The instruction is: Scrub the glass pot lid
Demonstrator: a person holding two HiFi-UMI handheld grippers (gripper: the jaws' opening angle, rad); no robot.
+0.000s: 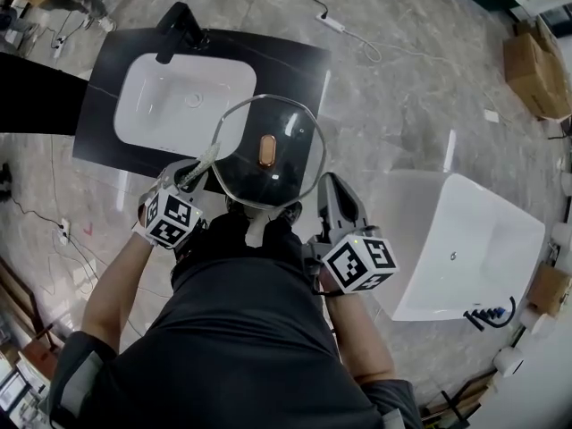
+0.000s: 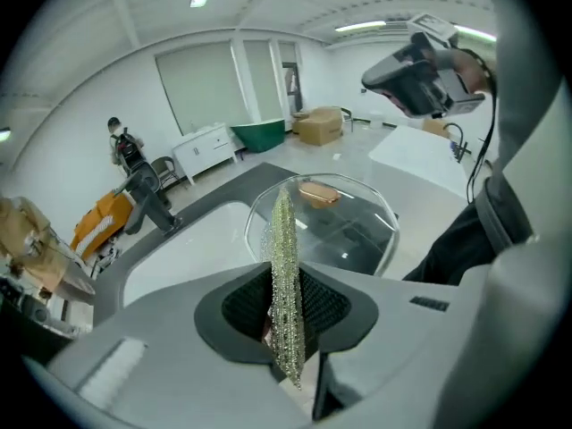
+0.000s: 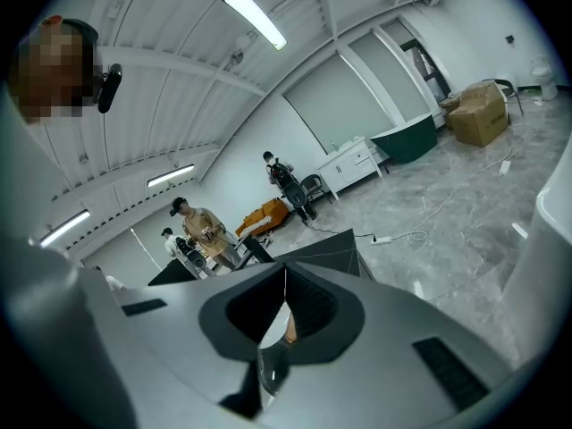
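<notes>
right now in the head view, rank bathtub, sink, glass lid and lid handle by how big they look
1. bathtub
2. sink
3. glass lid, close behind sink and held nearer the camera, so unsure
4. lid handle

room setting. glossy grey marbled floor point(image 1: 402, 88), with a white power strip point(image 1: 331, 22) and its cable lying on it. dark surface point(image 1: 290, 65) with a white inset basin point(image 1: 170, 105) and a black tap point(image 1: 179, 27). white freestanding bathtub point(image 1: 465, 239) to the right, apart from the surface. cardboard box point(image 1: 536, 65) on the floor farther off. white walls. ribbed white ceiling with tube lights point(image 3: 255, 18). at the far wall, a white cabinet point(image 3: 353, 164) beside a green tub point(image 3: 407, 141). several persons point(image 3: 201, 231) stand to the left of these.
</notes>
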